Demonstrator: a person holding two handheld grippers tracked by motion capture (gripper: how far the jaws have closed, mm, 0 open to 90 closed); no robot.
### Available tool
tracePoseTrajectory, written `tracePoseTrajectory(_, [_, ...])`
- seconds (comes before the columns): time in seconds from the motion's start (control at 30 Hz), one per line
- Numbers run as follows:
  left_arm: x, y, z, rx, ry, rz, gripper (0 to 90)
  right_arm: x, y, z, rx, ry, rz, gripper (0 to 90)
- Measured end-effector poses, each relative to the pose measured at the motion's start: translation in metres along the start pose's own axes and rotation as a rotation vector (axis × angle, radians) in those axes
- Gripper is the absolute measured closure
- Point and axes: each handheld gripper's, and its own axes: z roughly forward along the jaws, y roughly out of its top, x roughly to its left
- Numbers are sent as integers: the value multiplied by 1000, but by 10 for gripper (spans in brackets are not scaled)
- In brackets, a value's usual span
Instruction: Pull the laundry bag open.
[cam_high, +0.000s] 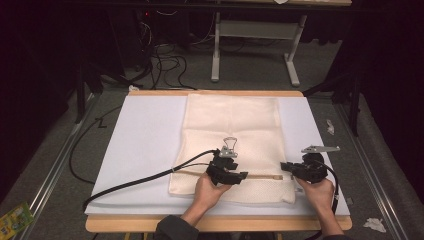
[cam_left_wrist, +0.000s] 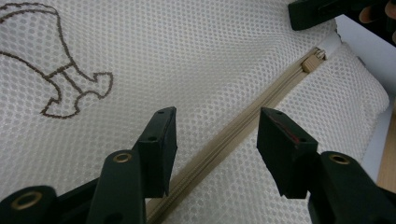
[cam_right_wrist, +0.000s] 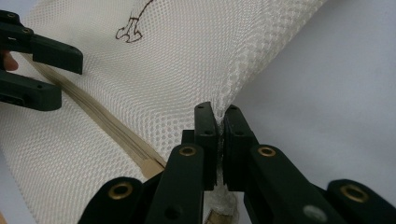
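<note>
Cream mesh laundry bag lies flat on the white mat, spanning far edge to near edge, right of centre. Zipper runs parallel to the near edge; its pull sits at the right end. Looks light, limp and stretchy, likely to bunch when tugged, so anchor the fabric and take the pull tab. Right gripper is clamped on the bag's right edge by the zipper end. Left gripper has its jaws spread, straddling the zipper mid-length, grasping nothing.
</note>
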Motion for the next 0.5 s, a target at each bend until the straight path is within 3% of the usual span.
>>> tracePoseTrajectory(0.2, [-8,4,5,-14,-14,16,530,0,1,0,-3,4,5,877])
tracePoseTrajectory(0.23, [-15,5,8,-23,-14,41,551,1,1,-1,-4,6,6,877])
tracePoseTrajectory(0.3, [-19,5,9,-46,-33,44,566,1,2,-1,-8,6,2,876])
tracePoseTrajectory(0.4, [-22,5,11,-43,-22,69,585,2,4,-3,-7,7,8,876])
tracePoseTrajectory(0.5, [-28,7,15,-48,-48,78,596,3,5,-3,-9,2,3,876])
